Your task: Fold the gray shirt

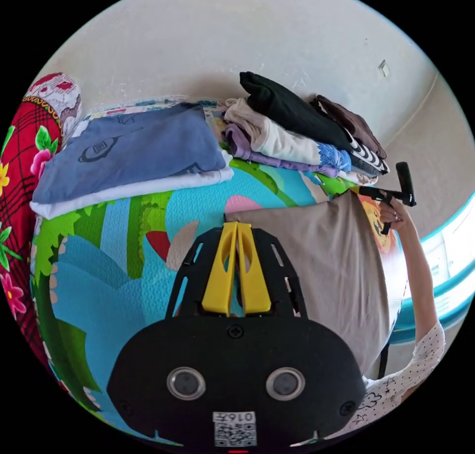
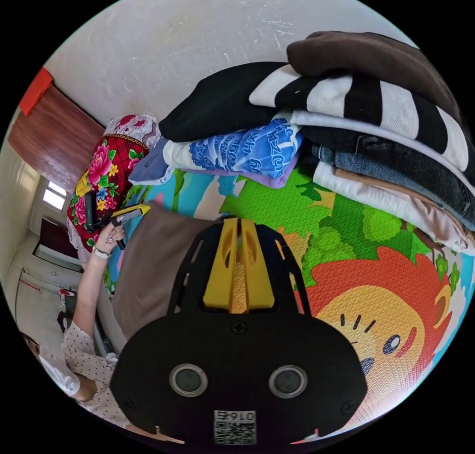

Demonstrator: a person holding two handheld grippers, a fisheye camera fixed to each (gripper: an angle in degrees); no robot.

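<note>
The gray shirt [image 1: 326, 271] is lying flat and smooth on the colourful play mat [image 1: 123, 256], near stacked folded clothes [image 1: 302, 132]. The left gripper [image 1: 236, 225] and right gripper [image 2: 238, 222] are each pinching closed on a shirt corner.

A bright cartoon play mat [image 1: 123, 256] is spread under everything. A flat gray shirt [image 1: 326, 271] is laid on it. A folded blue shirt on a white one [image 1: 128, 162] is set near the wall, and a tall pile of folded clothes [image 2: 356, 142] is stacked beside it.
</note>
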